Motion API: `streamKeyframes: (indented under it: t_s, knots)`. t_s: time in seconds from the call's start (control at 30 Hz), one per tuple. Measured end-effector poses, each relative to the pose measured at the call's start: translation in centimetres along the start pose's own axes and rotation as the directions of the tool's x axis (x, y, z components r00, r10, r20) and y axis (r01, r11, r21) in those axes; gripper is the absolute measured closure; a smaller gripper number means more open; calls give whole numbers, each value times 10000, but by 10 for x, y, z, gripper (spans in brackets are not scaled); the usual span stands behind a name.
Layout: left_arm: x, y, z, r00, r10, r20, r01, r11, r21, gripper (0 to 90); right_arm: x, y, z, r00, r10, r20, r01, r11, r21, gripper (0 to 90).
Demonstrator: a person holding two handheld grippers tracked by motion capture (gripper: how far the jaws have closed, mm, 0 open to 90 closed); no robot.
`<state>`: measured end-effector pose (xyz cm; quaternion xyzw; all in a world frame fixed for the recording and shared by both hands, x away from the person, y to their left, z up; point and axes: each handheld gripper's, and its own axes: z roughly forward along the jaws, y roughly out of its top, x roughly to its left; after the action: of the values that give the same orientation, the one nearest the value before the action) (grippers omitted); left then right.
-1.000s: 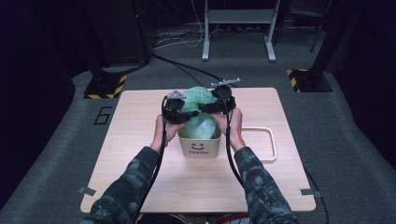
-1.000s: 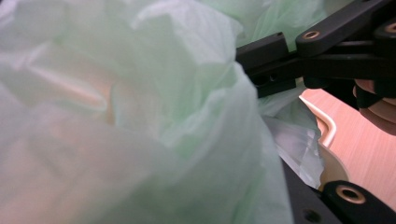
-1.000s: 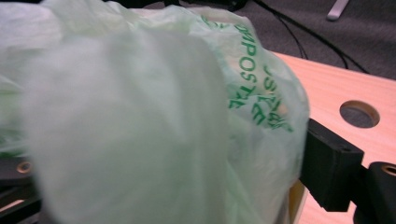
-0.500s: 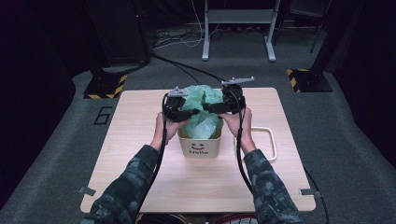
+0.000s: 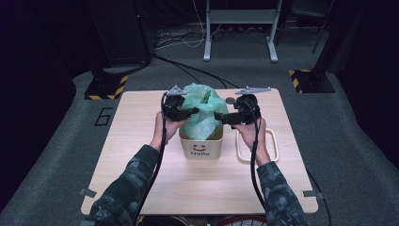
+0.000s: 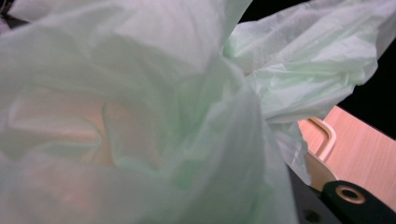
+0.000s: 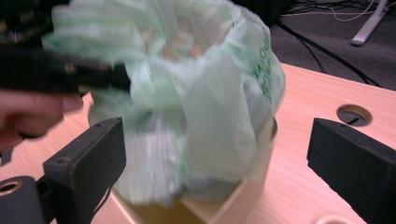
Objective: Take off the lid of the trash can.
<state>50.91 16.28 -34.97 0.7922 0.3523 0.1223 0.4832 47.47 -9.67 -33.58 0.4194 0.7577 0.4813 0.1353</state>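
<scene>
place: a lab or recording studio
walls: black curtains (image 5: 42, 70) all round
floor: grey carpet (image 5: 339, 141), loose cables (image 5: 188, 40), hazard-striped stand bases (image 5: 106, 87)
furniture: one wooden table (image 5: 141, 141), metal stand (image 5: 240, 28) behind it

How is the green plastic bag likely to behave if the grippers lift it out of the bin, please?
The green plastic bag looks thin and crumpled, so probably floppy and light. Its film may slip or tear where the left gripper pinches it.

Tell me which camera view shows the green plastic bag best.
The right gripper view: the green plastic bag shows almost whole, bulging from the box with printed lettering visible. The high view shows the bag small between both grippers. The left gripper view presses so close that it gives crumpled film without outline.
</scene>
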Motion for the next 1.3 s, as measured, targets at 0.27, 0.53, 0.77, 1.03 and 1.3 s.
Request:
streamKeyframes:
  t_s: [0.27,0.53,0.77,1.03,1.3]
  knots:
    - [0,5,-3,9999,89,-72,-89,9999,-70,893,1,-34,-17,9991,-138,401,145,9997,-174,38]
    - [1,10,-8,9999,-10,-158,6,9997,-262,893,1,-88,-19,9954,-85,952,73,9999,138,37]
    - [1,14,-10,9998,2,-183,-8,9996,-300,893,7,-133,1,9922,-335,1200,232,9960,862,36]
    - [0,18,-17,9998,63,-206,-74,9987,-503,894,20,-173,27,9867,-819,1402,571,9833,1730,38]
    - [2,25,-25,9997,23,-249,-42,9970,-775,894,24,-184,34,9829,-1061,1505,762,9784,1921,45]
